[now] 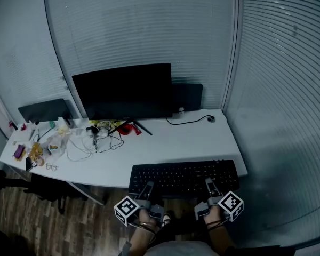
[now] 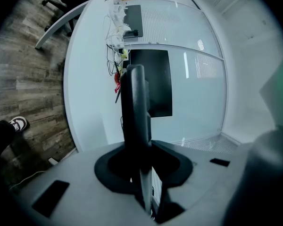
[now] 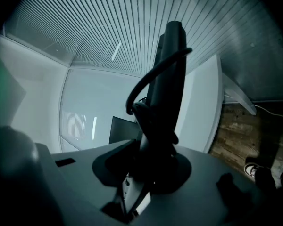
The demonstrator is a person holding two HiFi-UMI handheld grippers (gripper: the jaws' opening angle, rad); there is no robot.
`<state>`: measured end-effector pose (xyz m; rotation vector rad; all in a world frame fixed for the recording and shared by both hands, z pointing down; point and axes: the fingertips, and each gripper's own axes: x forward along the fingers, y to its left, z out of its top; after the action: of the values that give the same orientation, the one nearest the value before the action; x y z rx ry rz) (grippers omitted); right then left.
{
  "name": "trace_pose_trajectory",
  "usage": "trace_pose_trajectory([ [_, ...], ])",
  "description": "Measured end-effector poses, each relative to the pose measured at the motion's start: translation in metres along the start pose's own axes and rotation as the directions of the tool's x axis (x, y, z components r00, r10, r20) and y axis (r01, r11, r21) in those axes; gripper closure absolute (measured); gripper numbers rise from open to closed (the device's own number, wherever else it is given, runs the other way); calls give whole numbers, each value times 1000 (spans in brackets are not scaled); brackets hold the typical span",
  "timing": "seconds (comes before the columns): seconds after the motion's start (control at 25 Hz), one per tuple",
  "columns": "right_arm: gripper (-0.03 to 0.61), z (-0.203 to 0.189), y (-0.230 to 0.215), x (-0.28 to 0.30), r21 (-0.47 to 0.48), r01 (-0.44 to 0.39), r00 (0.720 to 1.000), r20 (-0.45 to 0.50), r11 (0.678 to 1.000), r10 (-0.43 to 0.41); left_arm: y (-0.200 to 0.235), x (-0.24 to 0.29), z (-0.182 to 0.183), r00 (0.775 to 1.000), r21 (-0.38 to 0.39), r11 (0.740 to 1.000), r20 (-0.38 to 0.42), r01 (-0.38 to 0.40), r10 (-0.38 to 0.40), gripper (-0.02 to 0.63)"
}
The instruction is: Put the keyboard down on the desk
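At desk (image 1: 202, 138) front edge, keyboard (image 1: 184, 176) clamped between left gripper (image 1: 148, 188) and right gripper (image 1: 209, 184) fingers (image 1: 207, 182).

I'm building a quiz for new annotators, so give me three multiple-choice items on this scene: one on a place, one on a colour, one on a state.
1. Where is the keyboard?
A. at the near edge of the desk
B. behind the monitor
C. on the floor

2. What colour is the desk top?
A. black
B. white
C. brown

3. What is the left hand-held gripper doing?
A. hanging open and empty
B. shut on the keyboard
C. gripping a cable

Key:
1 A, the keyboard spans the desk's front edge in the head view.
2 B, the top is white against the wooden floor.
3 B, its jaws close on the keyboard's edge in the left gripper view.
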<state>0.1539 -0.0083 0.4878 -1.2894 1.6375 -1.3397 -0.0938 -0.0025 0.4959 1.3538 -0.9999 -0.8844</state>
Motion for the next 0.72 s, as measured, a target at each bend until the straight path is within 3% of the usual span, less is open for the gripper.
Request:
trace_pose_trajectory([
  [0.72,474,32,16,107,-25,16,999,34,1000,-15,-11,112,49,999,-16,1000,-32,27,-28,520],
])
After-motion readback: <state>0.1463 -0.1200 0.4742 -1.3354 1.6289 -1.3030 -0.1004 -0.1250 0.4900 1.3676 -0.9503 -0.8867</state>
